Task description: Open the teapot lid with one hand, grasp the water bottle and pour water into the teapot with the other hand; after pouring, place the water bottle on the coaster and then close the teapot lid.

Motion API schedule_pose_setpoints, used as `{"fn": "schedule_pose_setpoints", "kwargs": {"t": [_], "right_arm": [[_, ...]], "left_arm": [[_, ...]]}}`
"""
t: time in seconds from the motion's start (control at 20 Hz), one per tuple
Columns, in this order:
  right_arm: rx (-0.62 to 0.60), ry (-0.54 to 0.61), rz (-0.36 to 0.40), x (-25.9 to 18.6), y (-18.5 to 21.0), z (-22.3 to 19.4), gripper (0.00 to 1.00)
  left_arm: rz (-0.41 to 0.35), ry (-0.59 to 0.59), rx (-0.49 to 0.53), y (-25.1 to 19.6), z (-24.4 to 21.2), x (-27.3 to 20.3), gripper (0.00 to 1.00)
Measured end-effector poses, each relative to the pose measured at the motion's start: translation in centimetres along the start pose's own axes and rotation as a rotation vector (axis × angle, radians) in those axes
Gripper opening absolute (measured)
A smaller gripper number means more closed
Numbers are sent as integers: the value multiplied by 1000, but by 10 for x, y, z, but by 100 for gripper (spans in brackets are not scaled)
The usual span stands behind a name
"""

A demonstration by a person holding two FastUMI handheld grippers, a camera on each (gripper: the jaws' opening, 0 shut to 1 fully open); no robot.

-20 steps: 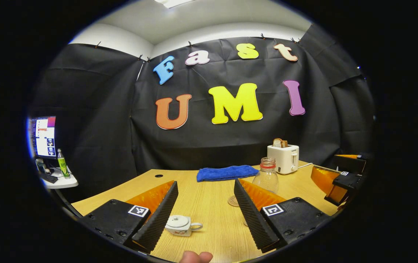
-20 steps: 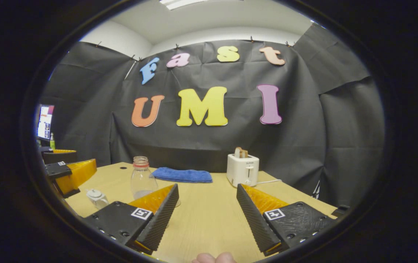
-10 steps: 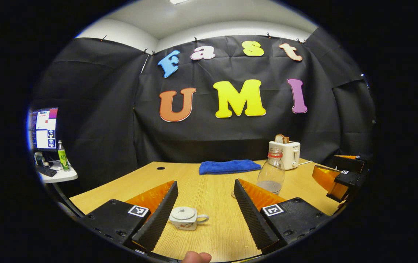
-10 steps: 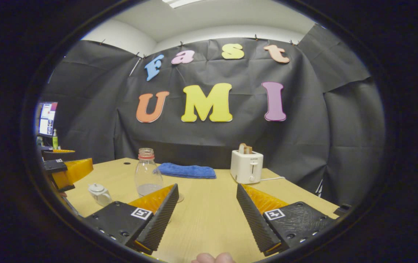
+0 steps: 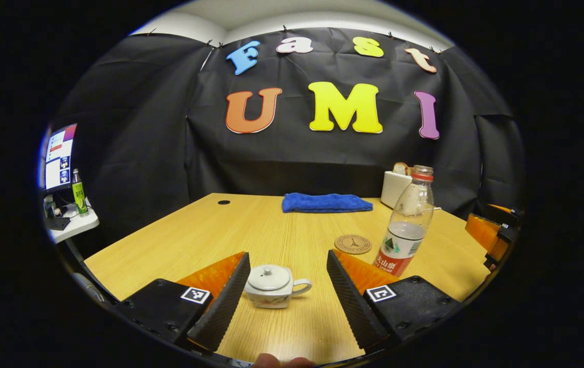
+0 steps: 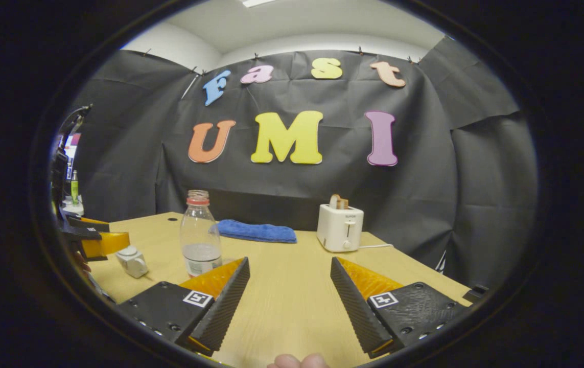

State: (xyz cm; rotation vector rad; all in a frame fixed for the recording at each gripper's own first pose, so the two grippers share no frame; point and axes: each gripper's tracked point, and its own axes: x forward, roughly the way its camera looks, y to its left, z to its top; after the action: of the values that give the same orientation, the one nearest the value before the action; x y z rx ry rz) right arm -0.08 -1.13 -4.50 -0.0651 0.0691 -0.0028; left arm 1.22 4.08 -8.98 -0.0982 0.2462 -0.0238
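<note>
Teapot (image 5: 271,287) looks small, glazed, brittle; lid knob (image 5: 269,269) suits left gripper (image 5: 285,301), fingers spread; bottle (image 5: 407,228) beyond, light.

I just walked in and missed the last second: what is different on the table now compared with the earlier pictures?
The left gripper has tipped down and moved closer to the teapot, which now sits larger between its open fingers. Nothing was taken hold of or let go. The teapot lid is still on; the water bottle, coaster, blue towel and toaster stayed put. The right gripper barely shifted and stays open.
</note>
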Motion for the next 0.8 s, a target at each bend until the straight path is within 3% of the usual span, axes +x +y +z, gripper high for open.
{"fn": "schedule_pose_setpoints", "kwargs": {"t": [0.15, 0.4, 0.45, 0.5, 0.8], "right_arm": [[8, 23, -5, 6, -3, -7, 97], [-1, 44, -5, 15, -4, -13, 95], [0, 44, -5, 18, -3, -13, 95], [-1, 46, -3, 19, -2, -14, 95], [5, 52, 26, 23, 4, -19, 95]], "left_arm": [[11, 59, 11, 9, -13, 15, 86], [40, 114, 23, 22, -25, 30, 60], [43, 114, 29, 24, -25, 30, 65], [42, 116, 33, 25, -24, 30, 50], [8, 112, 64, 20, -22, 33, 17]]}}
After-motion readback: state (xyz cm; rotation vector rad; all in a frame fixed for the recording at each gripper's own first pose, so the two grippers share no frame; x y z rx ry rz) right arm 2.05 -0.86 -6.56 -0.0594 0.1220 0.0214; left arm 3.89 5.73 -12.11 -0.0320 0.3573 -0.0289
